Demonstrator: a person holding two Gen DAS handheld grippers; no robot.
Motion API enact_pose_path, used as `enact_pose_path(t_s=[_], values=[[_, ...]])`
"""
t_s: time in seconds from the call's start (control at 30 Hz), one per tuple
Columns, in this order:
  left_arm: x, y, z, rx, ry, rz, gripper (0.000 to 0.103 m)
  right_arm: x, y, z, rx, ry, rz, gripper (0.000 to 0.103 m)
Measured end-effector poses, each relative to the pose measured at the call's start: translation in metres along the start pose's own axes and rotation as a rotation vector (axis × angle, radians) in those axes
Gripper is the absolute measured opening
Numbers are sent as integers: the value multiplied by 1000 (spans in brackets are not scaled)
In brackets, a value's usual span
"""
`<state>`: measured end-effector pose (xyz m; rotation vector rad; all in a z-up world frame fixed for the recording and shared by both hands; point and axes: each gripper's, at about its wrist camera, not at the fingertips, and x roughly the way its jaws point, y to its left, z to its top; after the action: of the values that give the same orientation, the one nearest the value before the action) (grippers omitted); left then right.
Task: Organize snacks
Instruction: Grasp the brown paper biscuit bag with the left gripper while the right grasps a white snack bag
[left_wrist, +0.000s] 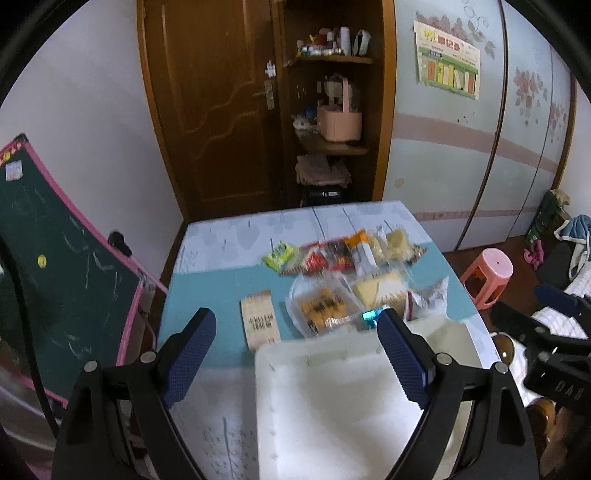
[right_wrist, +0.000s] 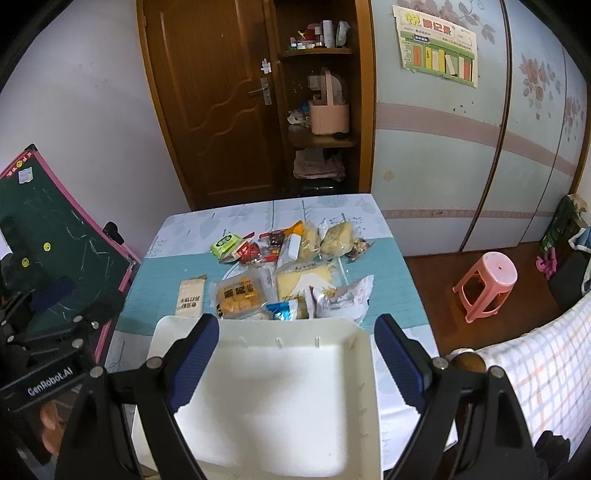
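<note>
Both claws were spread wide and held nothing: the left claw (left_wrist: 297, 326) hung over the near left part of the table (left_wrist: 207, 295), and the right claw (right_wrist: 291, 332) hung above the white bin (right_wrist: 280, 398), which sat at the table's near edge. The snacks (right_wrist: 291, 269) lay in a loose heap just beyond the bin, with a tan wafer pack (right_wrist: 190, 295) apart at their left and a green packet (right_wrist: 224, 245) at the far left.
</note>
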<state>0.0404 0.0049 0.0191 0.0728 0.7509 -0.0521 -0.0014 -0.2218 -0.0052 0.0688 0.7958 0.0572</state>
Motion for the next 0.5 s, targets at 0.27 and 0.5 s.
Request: enact_pose_path(t_s=[0.27,0.5], values=[[5,38,69,-36,-42,-2,89,-10,-22,59,-35,-84,-88,87],[87,66,95,-35,104,74,93,43,-42,96,-3,13,-76,87]])
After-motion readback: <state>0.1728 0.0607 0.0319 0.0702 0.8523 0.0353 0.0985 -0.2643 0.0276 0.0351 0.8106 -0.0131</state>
